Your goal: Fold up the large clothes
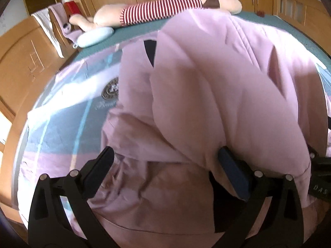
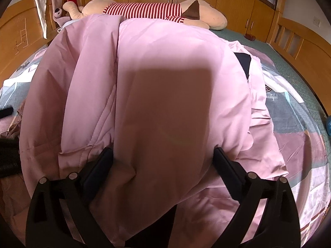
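A large pink padded garment (image 1: 217, 78) lies heaped on the bed and fills most of both views (image 2: 157, 78). Dark lining shows at a slit in it (image 1: 150, 50) (image 2: 244, 61). My left gripper (image 1: 165, 159) stands wide open with the pink cloth bulging between its fingers (image 1: 233, 169). My right gripper (image 2: 163, 157) is also wide open, with a thick fold of the garment between its fingers (image 2: 225, 163). I cannot tell whether either set of pads presses the cloth.
A patterned grey, blue and pink sheet (image 1: 62, 111) covers the green mattress (image 2: 289, 68). A big stuffed toy in a red-striped shirt (image 2: 144, 8) lies at the far side, with a pale blue pillow (image 1: 93, 37). A wooden headboard (image 1: 26, 62) and footboard (image 2: 298, 39) bound the bed.
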